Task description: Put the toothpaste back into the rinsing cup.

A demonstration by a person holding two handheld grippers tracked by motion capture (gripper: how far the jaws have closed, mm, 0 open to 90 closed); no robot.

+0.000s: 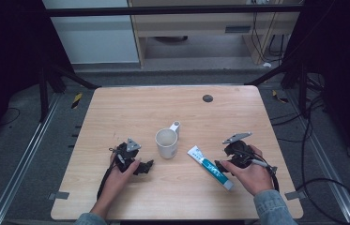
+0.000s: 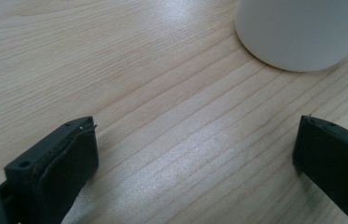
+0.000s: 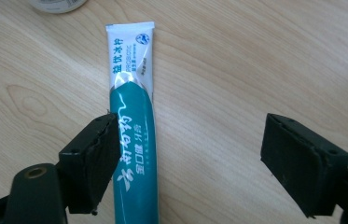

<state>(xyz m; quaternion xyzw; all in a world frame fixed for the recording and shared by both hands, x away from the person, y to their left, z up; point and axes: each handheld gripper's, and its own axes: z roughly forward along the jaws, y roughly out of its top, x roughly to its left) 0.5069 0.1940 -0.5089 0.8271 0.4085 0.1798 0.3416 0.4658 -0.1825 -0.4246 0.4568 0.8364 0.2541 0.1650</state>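
Right gripper (image 3: 190, 158) jaws wide, toothpaste tube (image 3: 132, 116) beside one.

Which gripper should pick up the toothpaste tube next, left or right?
Right. The right gripper is open over the toothpaste tube, which lies flat on the table beside one jaw, not yet clamped. The left gripper stands open over bare wood near the white mug, farther from the tube.

I see the toothpaste tube (image 3: 132, 140) lying flat on the tabletop (image 1: 130, 108) — teal body, white crimped end with printed lettering, pale cap towards my near edge. It lies at a slant, just right of the white mug (image 1: 167, 143), apart from it.
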